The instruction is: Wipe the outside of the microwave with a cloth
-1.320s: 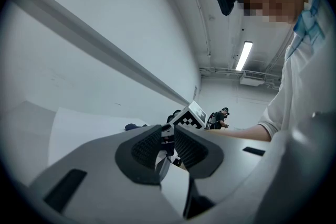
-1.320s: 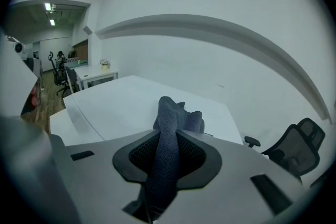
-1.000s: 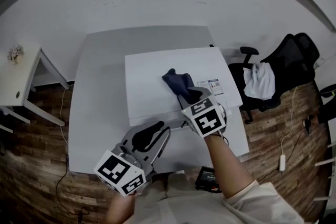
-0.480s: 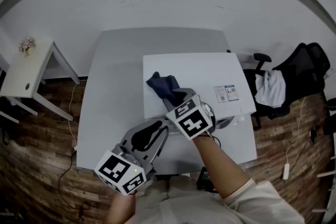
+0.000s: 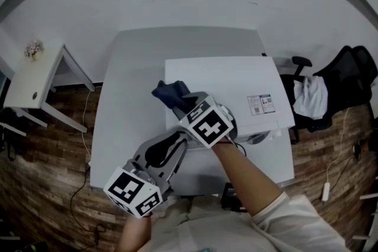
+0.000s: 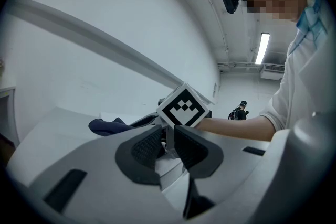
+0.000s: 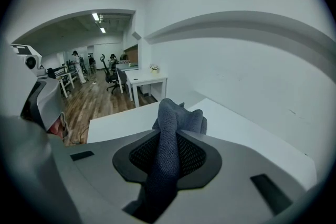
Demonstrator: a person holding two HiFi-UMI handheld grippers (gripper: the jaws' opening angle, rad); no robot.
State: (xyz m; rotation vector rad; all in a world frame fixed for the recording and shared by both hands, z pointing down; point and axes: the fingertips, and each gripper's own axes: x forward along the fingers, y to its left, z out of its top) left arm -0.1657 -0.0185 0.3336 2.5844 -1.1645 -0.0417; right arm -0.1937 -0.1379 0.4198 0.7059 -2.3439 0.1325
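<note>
- Wiping along the microwave's top looks to be the step in hand: the right tongs (image 5: 184, 107) are clamped on the dark blue cloth (image 5: 170, 94)
- The cloth sits bunched at the left edge of the microwave's top, and part of it reaches past that edge
- The microwave (image 5: 236, 79) is a white box on the right half of the grey worktop (image 5: 127, 91), with a label sticker (image 5: 262, 104) toward its near right
- Right gripper view: a fold of the cloth (image 7: 170, 134) runs up between the pads of the right tongs (image 7: 170, 157) and is pinched well inside them, with a loose wad bulging beyond the tips
- My reading is that the deep pinch is meant to stop rubbing from dragging the cloth out
- The right tongs tilt downward, so the soft wad rather than the hard tips meets the panel
- The left tongs (image 5: 179, 140) sit low and near, with their tips just beside the microwave's near left corner
- Left gripper view: the pads of the left tongs (image 6: 167, 147) stand a narrow gap apart, and I can see nothing pinched between them
- They are probably parked as a ready brace against the box sliding
- Judged progress: only the top is being covered, and the front and sides are yet to be wiped
</note>
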